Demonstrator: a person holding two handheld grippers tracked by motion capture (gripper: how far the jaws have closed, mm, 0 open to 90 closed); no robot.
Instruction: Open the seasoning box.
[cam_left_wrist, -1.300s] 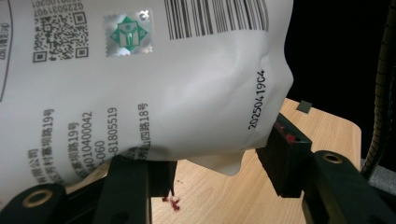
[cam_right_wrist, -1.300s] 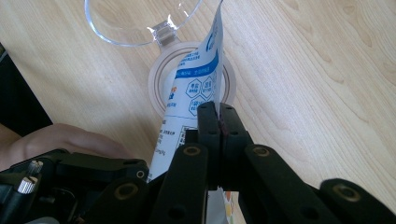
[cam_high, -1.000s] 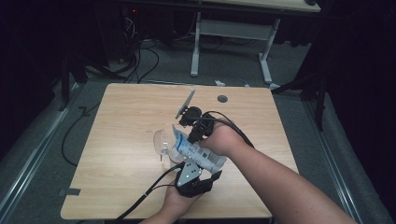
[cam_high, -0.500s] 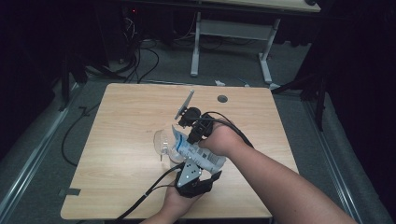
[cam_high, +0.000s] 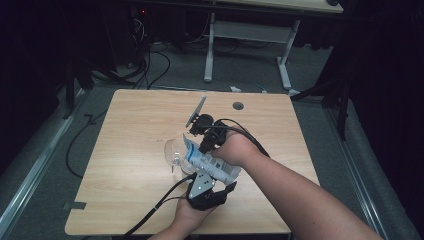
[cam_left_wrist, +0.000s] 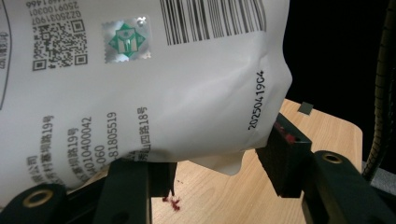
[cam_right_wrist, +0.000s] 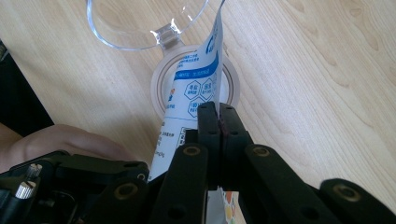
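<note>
A dark room surrounds us, with cables on the grey floor (cam_high: 165, 75) and a second table's white legs (cam_high: 210, 55) at the back. Our work sits on a light wooden bench (cam_high: 130, 130) with a round hole (cam_high: 238, 106) near its far edge.

We hold a white plastic pouch (cam_high: 210, 162) with blue print above the middle of the bench, near its front edge. In the left claw view the pouch (cam_left_wrist: 140, 79) shows its back: a barcode, a square code, a green hologram sticker and a printed date. Our left claw (cam_high: 202, 187) comes in from the bottom edge and grips the lower body of the pouch, its jaws partly apart with the bulging bag pressed between them. A small red smear (cam_left_wrist: 172, 203) marks the bench below that claw.

Our right claw (cam_high: 202, 132) reaches over from the right, its jaws pressed together on the upper edge of the pouch. In the right claw view the thin flat edge of the pouch (cam_right_wrist: 194, 88) is pinched between the two black jaws and rises away from them.

Just beyond the pouch stands a clear plastic cup (cam_high: 175, 150) on the bench. In the right claw view the pouch's top leans at the rim of the cup (cam_right_wrist: 140, 28), and a round white lid (cam_right_wrist: 163, 84) lies on the wood beneath it.
</note>
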